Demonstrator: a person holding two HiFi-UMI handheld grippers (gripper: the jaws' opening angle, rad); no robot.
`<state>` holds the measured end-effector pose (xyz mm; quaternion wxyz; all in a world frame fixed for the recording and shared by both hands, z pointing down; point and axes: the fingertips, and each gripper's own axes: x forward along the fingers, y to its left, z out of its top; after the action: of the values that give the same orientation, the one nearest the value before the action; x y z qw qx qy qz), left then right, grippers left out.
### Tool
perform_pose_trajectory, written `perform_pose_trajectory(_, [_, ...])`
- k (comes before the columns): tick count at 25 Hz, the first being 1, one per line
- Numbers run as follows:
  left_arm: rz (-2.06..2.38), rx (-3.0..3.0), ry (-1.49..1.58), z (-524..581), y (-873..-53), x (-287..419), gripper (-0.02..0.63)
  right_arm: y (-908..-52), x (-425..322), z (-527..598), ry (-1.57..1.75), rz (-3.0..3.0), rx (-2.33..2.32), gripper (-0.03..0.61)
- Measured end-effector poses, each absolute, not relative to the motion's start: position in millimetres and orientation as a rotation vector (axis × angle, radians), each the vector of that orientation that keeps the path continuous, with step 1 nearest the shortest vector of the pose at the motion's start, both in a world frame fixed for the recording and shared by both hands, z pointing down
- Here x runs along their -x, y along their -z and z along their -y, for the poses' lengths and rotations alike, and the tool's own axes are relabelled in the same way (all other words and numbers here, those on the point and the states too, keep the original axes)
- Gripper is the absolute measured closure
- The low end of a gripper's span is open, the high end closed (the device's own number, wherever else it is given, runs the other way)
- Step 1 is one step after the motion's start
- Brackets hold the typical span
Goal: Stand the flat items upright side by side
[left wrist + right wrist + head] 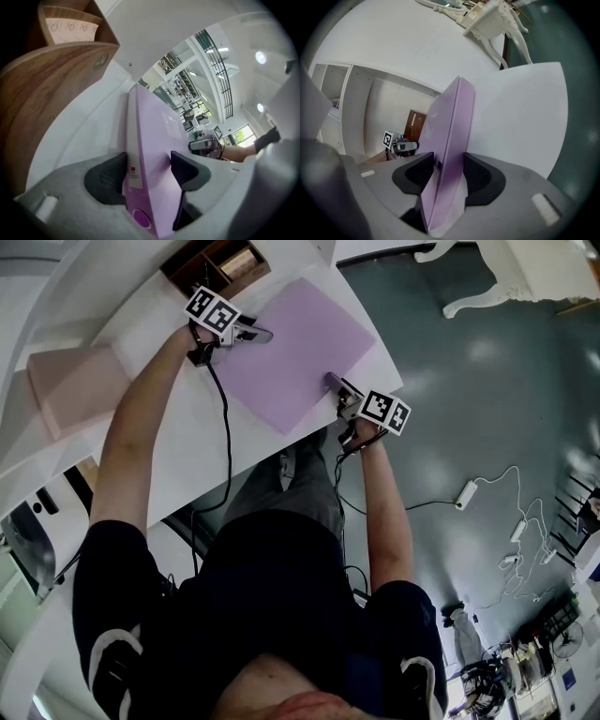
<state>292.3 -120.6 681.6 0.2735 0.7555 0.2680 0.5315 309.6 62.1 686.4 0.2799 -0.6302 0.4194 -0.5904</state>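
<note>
Carefully: left gripper (262,335) and right gripper (334,382) both clamp the purple binder (292,351); lift evenly, tipping it upright beside the wooden box (214,265) without twisting.

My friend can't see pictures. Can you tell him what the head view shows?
Seen from above, a person at a white table grips a purple folder with the left gripper and the right gripper clamped on opposite sides. A pink folder lies to the left, and a wooden rack stands beyond.
</note>
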Motion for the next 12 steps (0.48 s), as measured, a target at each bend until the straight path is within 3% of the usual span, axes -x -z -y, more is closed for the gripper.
perform_pose_trajectory(4, [-0.743,-2.051,-1.469,120.6,-683.0,-292.5,0.305,-685.1,-315.1,-57.9,1.547,-1.160,1.796,0.351])
perform_pose_trajectory(12, [-0.721,-2.088,-1.416,122.6,-681.0,-295.3,0.304,-685.6,-311.6,-54.8,1.636,-1.250,1.634,0.388])
